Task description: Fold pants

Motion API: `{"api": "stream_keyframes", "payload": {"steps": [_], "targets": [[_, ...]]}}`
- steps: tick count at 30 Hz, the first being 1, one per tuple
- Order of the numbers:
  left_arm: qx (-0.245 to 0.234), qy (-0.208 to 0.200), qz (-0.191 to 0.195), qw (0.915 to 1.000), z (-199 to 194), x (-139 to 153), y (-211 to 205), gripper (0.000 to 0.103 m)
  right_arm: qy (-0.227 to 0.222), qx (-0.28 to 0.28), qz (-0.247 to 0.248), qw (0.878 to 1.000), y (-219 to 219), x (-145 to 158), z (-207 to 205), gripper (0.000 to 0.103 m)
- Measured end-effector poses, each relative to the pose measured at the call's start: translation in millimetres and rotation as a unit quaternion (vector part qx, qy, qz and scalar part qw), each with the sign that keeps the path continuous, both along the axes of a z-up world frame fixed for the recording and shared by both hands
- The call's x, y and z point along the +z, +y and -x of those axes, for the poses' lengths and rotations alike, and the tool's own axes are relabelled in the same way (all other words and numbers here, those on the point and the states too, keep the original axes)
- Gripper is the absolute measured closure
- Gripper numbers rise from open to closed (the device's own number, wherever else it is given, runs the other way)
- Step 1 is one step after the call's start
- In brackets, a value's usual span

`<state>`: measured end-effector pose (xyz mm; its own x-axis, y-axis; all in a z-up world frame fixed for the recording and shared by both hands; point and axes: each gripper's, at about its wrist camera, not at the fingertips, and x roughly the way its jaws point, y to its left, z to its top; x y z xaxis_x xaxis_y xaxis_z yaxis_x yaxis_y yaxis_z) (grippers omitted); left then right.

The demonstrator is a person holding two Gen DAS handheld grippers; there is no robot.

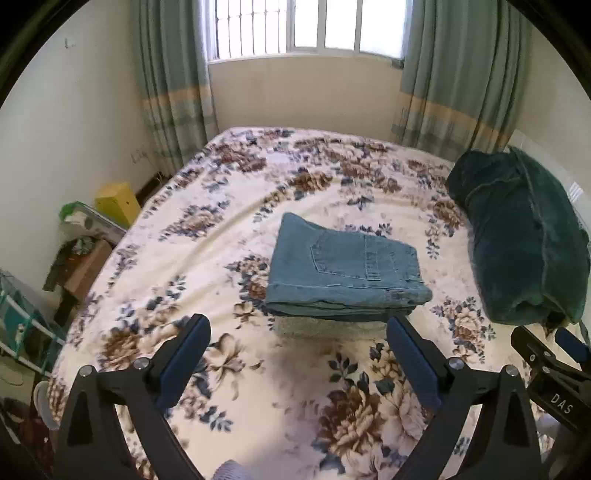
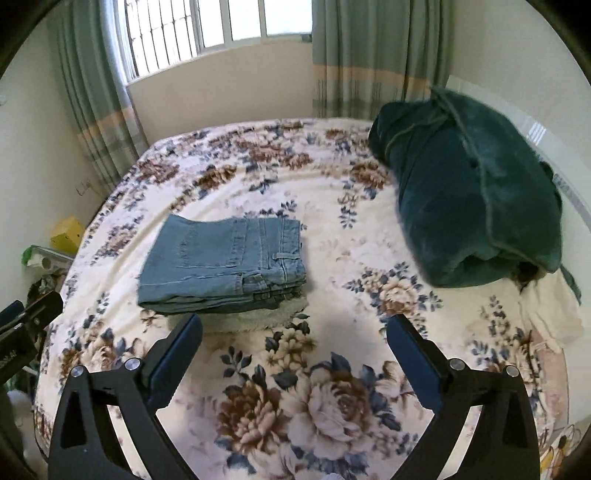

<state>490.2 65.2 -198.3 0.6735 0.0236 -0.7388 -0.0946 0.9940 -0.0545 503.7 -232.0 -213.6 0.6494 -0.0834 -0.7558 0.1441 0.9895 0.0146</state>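
The blue denim pants (image 1: 343, 273) lie folded into a compact stack on the floral bedspread (image 1: 221, 229), back pocket up. They also show in the right wrist view (image 2: 225, 266), left of centre. My left gripper (image 1: 297, 332) is open and empty, held just short of the stack's near edge. My right gripper (image 2: 293, 332) is open and empty, near the stack's near right corner, above the bedspread (image 2: 332, 369). The right gripper's tip shows at the far right of the left wrist view (image 1: 554, 354).
A dark green rolled blanket (image 1: 524, 236) lies at the bed's right side, also in the right wrist view (image 2: 469, 192). Boxes and clutter (image 1: 85, 236) stand on the floor left of the bed. Curtains (image 1: 173, 85) and a window (image 1: 306, 26) are behind.
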Motion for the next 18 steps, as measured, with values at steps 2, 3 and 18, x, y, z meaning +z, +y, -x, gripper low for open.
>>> {"api": "stream_keyframes", "payload": {"steps": [2,3,18], "targets": [[-0.002,-0.012,-0.002,0.9999,21.8,22.1,-1.9,0.006,-0.013,0.003,0.000,1.000,-0.3,24.3,25.3,0.001],[-0.002,-0.017,-0.005,0.9998,34.0,32.5,-2.9,0.006,-0.023,0.005,0.001,1.000,-0.1,38.8,40.2,0.001],[-0.014,-0.062,-0.015,0.9979,173.3,137.2,2.6,0.005,-0.100,0.033,0.039,0.994,26.5,191.4,221.0,0.001]]}}
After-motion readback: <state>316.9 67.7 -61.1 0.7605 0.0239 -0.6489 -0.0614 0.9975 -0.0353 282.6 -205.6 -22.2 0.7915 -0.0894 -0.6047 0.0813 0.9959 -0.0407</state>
